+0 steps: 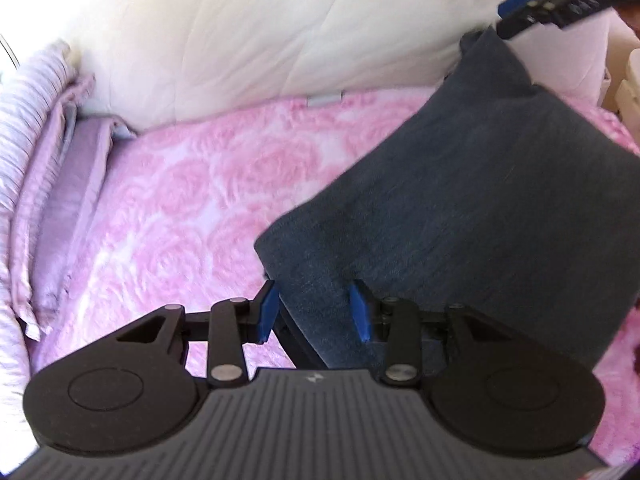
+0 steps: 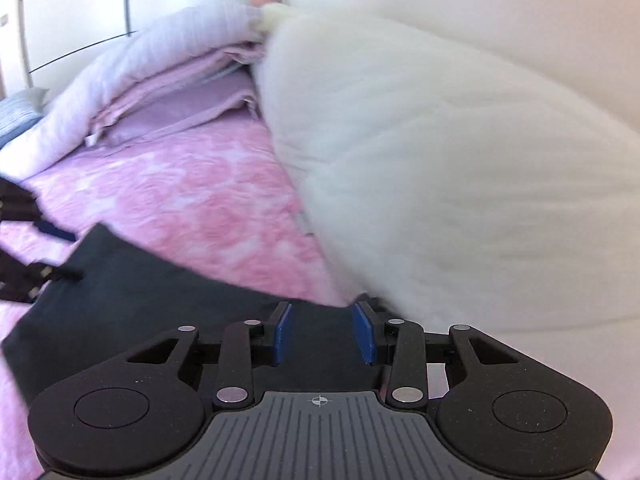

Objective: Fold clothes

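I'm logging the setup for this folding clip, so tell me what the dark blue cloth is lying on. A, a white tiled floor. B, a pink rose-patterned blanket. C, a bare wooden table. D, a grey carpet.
B: the cloth lies spread on the pink rose-patterned blanket, which shows around its edges in both wrist views, with a white duvet behind.

A pink rose-patterned bed (image 1: 192, 184) is carrying a dark folded garment (image 1: 460, 200) at four o'clock, a white duvet (image 1: 260, 40) at twelve, lilac bedding (image 1: 52, 184) at nine.
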A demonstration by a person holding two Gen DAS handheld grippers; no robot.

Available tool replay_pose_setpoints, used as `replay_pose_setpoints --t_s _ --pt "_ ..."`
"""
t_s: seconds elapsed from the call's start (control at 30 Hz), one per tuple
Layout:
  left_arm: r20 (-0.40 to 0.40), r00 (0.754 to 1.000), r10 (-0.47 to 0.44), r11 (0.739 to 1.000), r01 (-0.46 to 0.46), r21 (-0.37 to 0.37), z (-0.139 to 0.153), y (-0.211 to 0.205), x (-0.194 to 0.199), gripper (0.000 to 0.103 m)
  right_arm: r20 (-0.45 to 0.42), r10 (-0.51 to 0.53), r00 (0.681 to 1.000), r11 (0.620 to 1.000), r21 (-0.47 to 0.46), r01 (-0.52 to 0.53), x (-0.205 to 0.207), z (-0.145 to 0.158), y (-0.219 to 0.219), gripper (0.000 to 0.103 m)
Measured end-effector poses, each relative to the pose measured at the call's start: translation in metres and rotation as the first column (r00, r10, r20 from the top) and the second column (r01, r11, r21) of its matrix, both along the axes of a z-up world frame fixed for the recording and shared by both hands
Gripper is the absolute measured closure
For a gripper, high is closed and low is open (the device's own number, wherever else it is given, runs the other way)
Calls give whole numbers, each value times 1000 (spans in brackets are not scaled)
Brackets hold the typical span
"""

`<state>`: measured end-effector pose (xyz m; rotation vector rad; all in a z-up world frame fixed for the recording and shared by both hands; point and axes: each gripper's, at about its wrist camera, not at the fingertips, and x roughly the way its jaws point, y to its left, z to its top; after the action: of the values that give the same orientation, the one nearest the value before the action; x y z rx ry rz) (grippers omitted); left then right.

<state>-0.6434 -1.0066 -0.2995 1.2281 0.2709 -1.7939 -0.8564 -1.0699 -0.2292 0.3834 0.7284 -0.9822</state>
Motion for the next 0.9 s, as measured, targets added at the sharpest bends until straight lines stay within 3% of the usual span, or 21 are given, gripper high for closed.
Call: replay_pose_setpoints --t_s 0.17,0.3,0.37,0.47,0.57,0.67,0.8,0.9 --pt "2 999 36 999 -36 16 -11 -10 -2 67 -7 -37 999 998 47 37 -5 -17 -17 65" --pt "10 999 31 999 -32 33 -1 -8 2 68 -13 -66 998 994 84 67 -9 -31 -30 65" --pt "8 1000 23 1000 -23 5 10 -2 2 68 -7 -79 997 992 96 79 -11 -35 -30 65" --pt "-14 1000 17 1000 -17 15 15 8 1 68 43 -78 996 990 118 72 -10 -31 4 65" --pt "22 1000 -4 997 2 80 -11 9 -3 69 58 -51 997 974 225 36 -9 -50 27 65" --pt "27 1000 2 999 -3 47 -7 16 -1 68 22 -21 1000 968 251 15 -10 -55 44 60" --pt "11 1000 18 1000 -18 -7 19 51 6 69 45 -27 999 979 204 17 -21 -29 85 60" --pt "-28 999 15 1000 -15 18 20 86 8 69 44 0 999 983 182 -8 -16 -23 124 60"
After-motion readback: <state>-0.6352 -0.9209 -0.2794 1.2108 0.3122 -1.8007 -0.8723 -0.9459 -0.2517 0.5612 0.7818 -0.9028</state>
